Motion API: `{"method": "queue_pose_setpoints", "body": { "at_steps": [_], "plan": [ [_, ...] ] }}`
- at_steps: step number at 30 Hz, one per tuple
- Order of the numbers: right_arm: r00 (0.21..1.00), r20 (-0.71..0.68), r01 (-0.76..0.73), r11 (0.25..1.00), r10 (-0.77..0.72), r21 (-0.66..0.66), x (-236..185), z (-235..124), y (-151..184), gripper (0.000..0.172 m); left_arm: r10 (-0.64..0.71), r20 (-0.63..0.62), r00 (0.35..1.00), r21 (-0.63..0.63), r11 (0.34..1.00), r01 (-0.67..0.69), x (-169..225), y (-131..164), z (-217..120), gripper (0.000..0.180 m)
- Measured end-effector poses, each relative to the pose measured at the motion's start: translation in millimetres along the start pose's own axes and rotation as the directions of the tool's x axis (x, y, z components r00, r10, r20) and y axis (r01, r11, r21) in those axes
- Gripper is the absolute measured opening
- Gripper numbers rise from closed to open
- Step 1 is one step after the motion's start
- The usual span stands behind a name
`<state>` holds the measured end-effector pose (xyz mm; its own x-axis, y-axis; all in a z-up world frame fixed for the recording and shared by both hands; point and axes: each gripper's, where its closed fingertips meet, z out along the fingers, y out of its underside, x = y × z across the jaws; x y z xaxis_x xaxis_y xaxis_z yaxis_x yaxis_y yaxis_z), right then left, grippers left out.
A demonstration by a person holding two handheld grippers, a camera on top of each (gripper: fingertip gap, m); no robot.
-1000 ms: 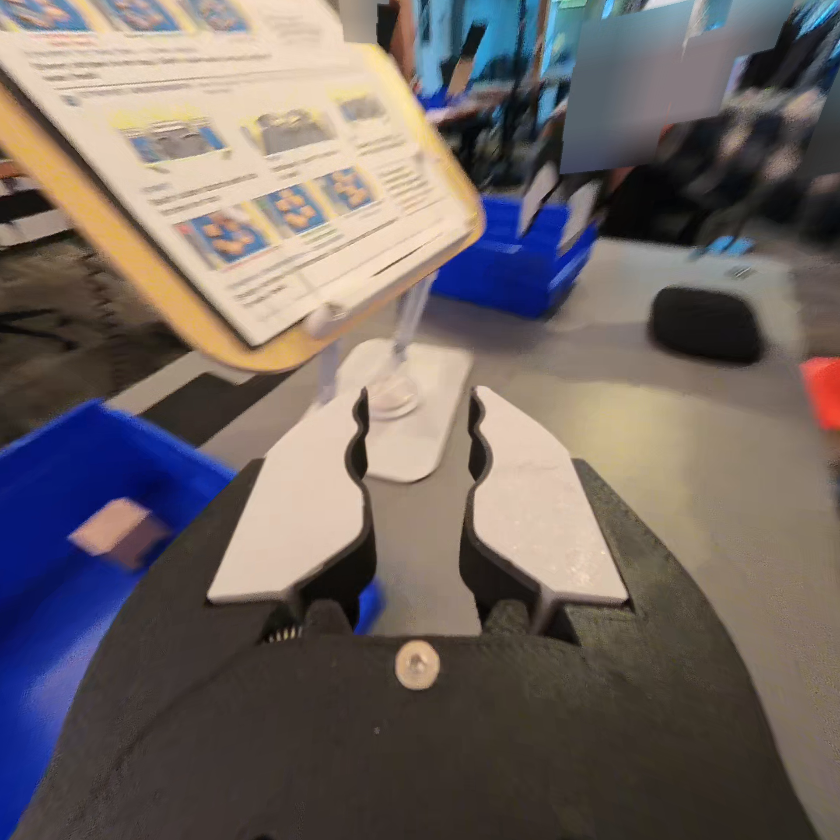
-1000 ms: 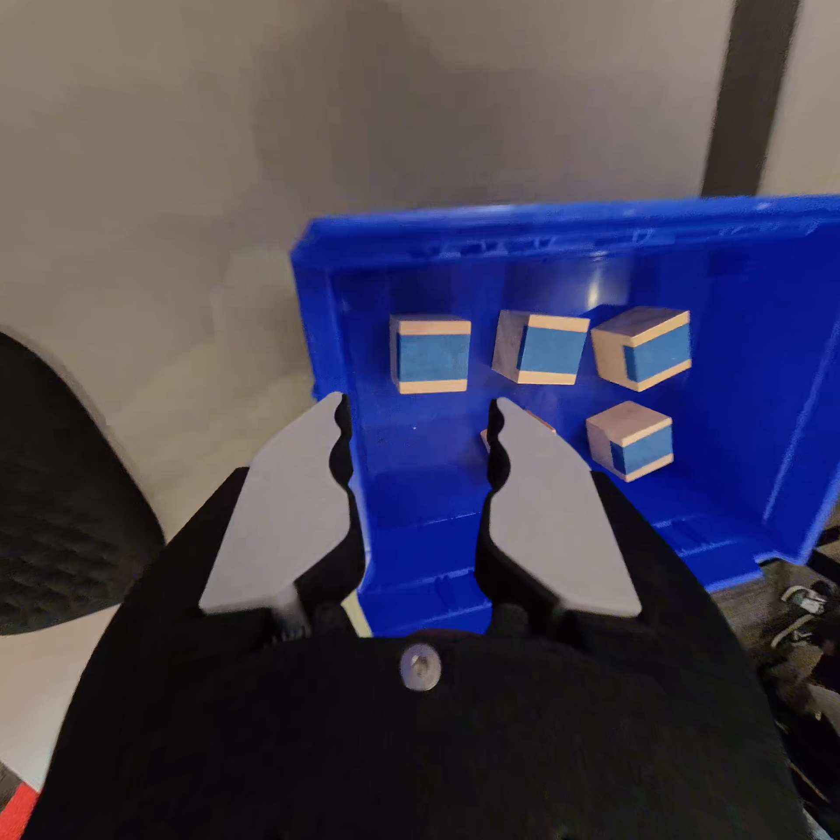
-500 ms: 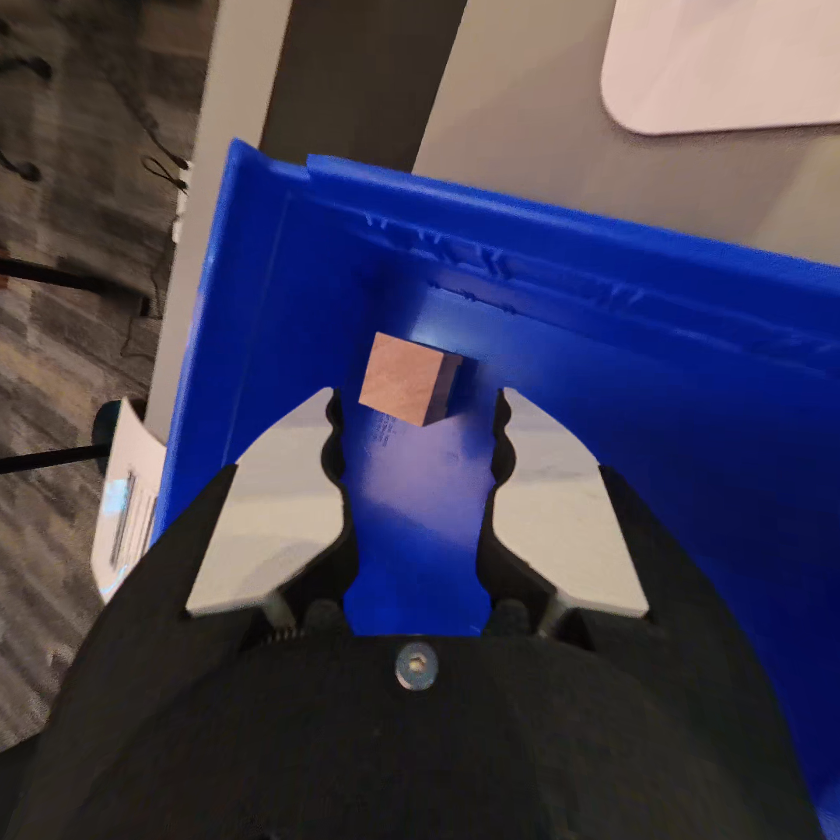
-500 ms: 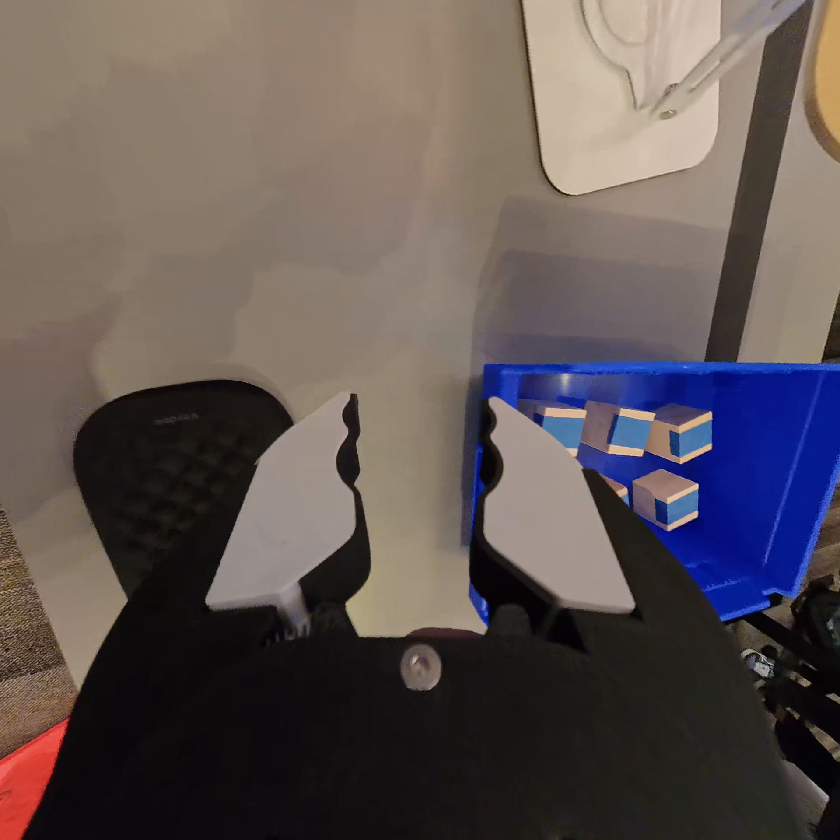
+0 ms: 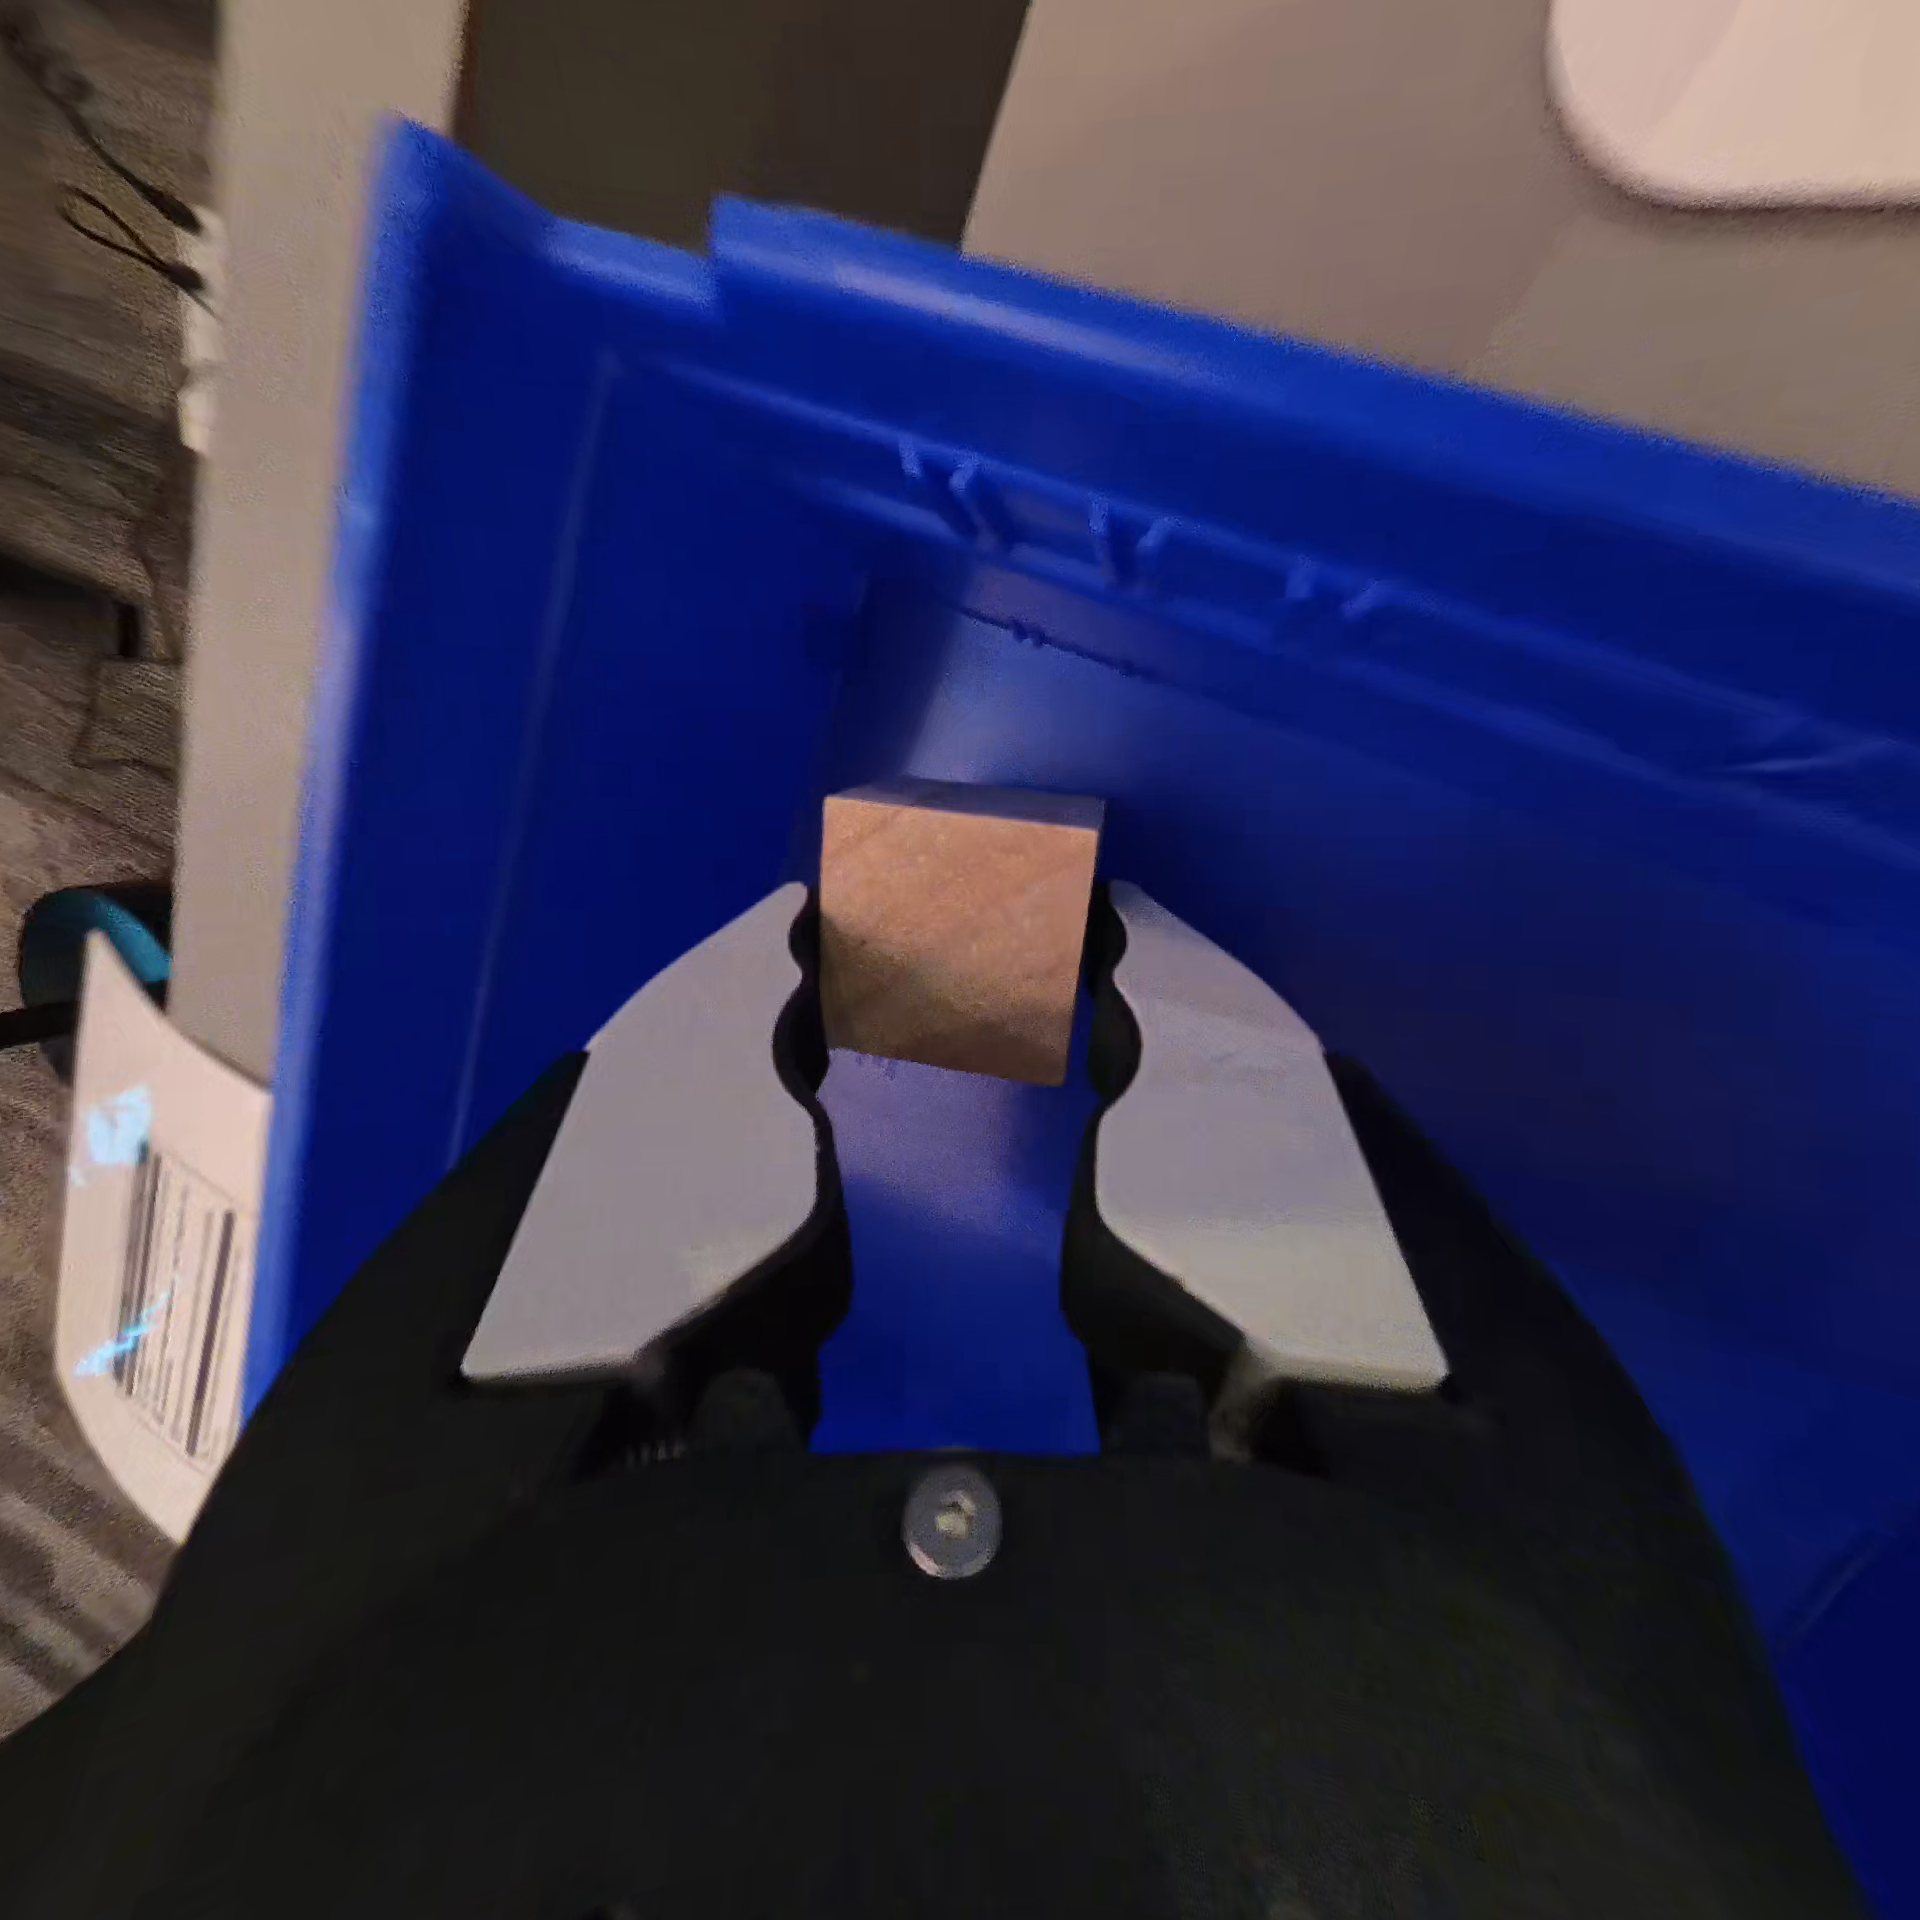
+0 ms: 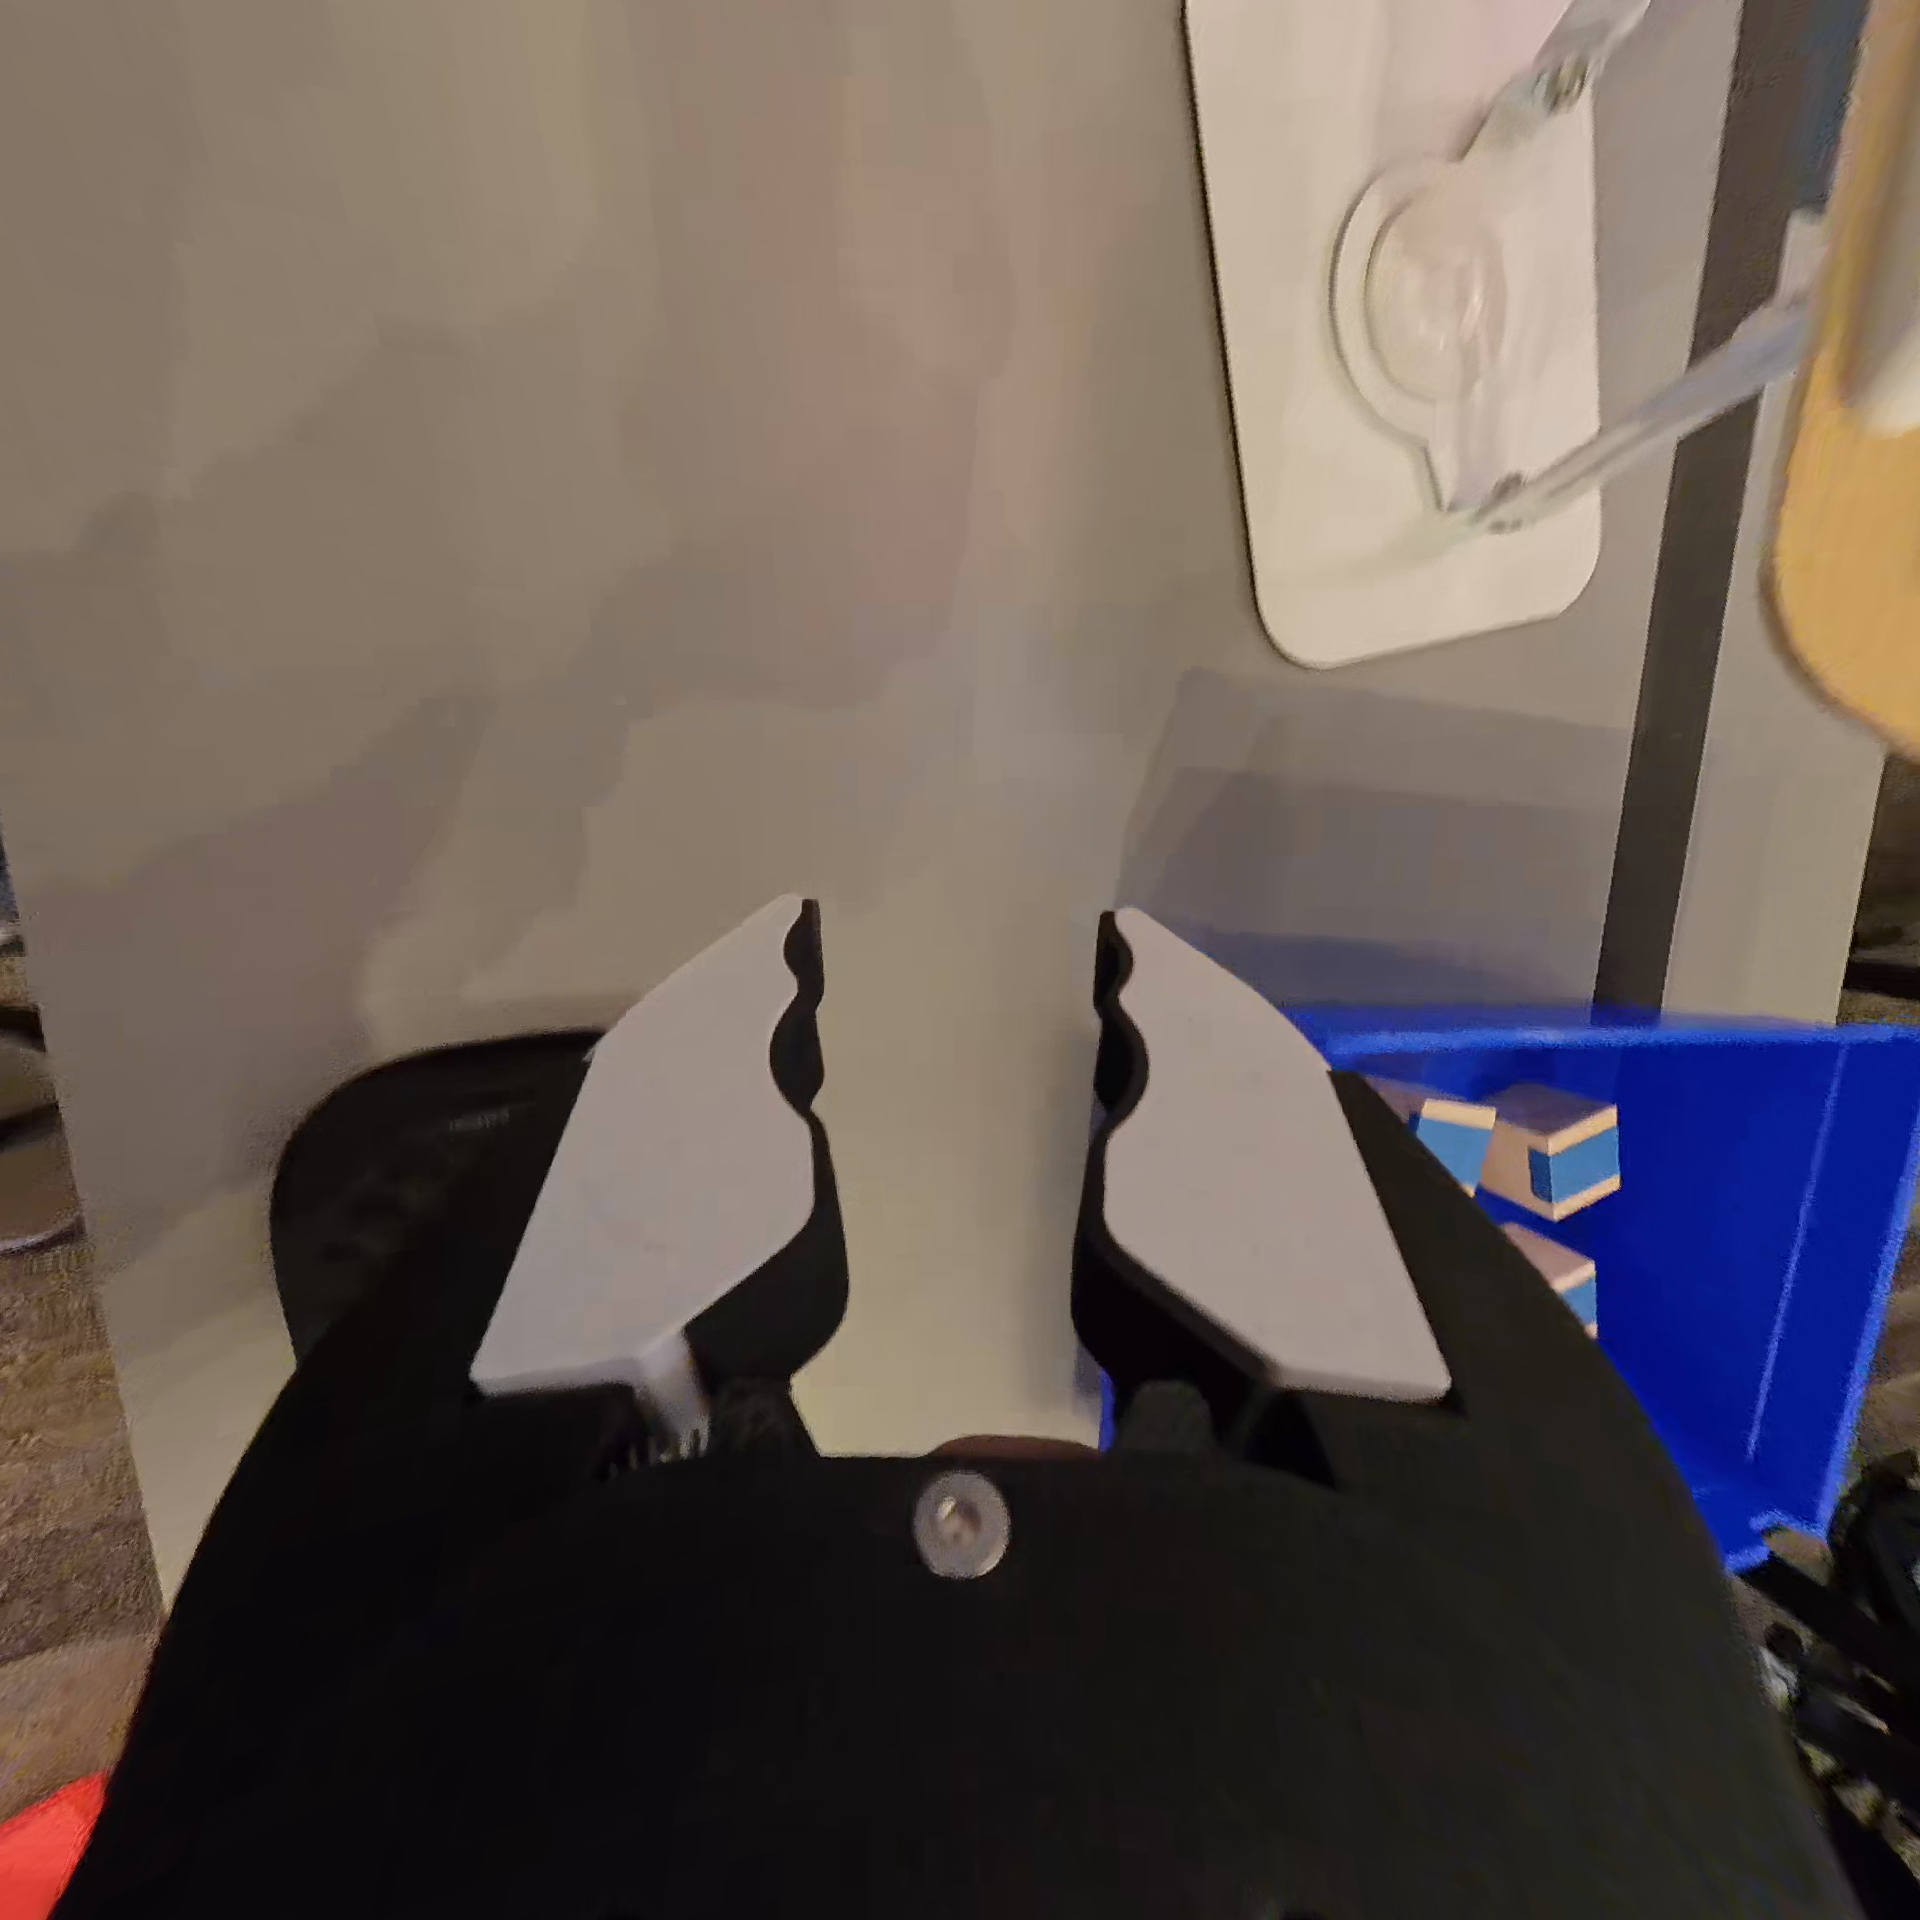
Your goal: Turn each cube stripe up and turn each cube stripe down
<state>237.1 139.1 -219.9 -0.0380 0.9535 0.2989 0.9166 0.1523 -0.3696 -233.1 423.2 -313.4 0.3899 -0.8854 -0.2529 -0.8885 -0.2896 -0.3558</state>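
Your wooden cube (image 5: 956, 951) sits on the floor of a blue bin (image 5: 1455, 831), close to the bin's far wall and toward its corner at about 10 o'clock, showing you a plain wood face with no stripe in sight. Your left gripper (image 5: 956, 977) brackets it: the finger at 9 o'clock lies against the cube's side, while a thin sliver of blue shows between the cube and the finger at 3 o'clock, so the cube stands between the fingers unclamped. At 8 o'clock outside the bin hangs a white label (image 5: 156, 1299). Your right gripper (image 6: 958, 997) hangs spread over bare grey worktop (image 6: 623, 520), gripping nothing. At its 3 o'clock a second blue bin (image 6: 1766, 1195) holds striped cubes (image 6: 1558, 1164) with blue bands on their sides. A black pad (image 6: 416, 1143) lies at 9 o'clock, and a white stand base (image 6: 1403, 364) at 1 o'clock.
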Motion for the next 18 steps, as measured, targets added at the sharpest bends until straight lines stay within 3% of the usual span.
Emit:
{"method": "queue_pose_setpoints", "body": {
  "at_steps": [3,5,8,10,12,14,18],
  "plan": [
    [0.999,-0.001,-0.039,0.99,0.04,0.139,1,-1,-37,0.053,-0.079,0.054,0.995,0.267,0.962,0.062,14,-24,-53,0.047],
    [0.998,0.021,-0.067,0.963,0.064,0.261,0,-3,-68,0.052,-0.133,0.064,0.989,0.465,0.881,0.088,33,-42,-98,0.047],
    [0.996,0.007,-0.08,0.913,0.084,0.401,6,-4,-111,0.053,-0.177,-0.05,0.983,0.715,0.681,0.159,82,-72,-161,0.047],
    [0.993,-0.05,-0.067,0.876,0.103,0.477,13,-4,-139,0.058,-0.183,-0.174,0.967,0.825,0.509,0.245,118,-92,-198,0.047],
    [0.985,-0.137,-0.016,0.844,0.105,0.535,18,-6,-166,0.061,-0.166,-0.33,0.929,0.884,0.291,0.366,150,-111,-233,0.047],
    [0.97,-0.217,0.035,0.824,0.107,0.565,20,-7,-192,0.064,-0.101,-0.485,0.869,0.863,0.103,0.494,181,-126,-256,0.047],
    [0.936,-0.298,0.044,0.775,0.189,0.631,22,-14,-231,0.064,0.011,-0.643,0.765,0.761,-0.096,0.641,233,-152,-270,0.046]
  ]
}}
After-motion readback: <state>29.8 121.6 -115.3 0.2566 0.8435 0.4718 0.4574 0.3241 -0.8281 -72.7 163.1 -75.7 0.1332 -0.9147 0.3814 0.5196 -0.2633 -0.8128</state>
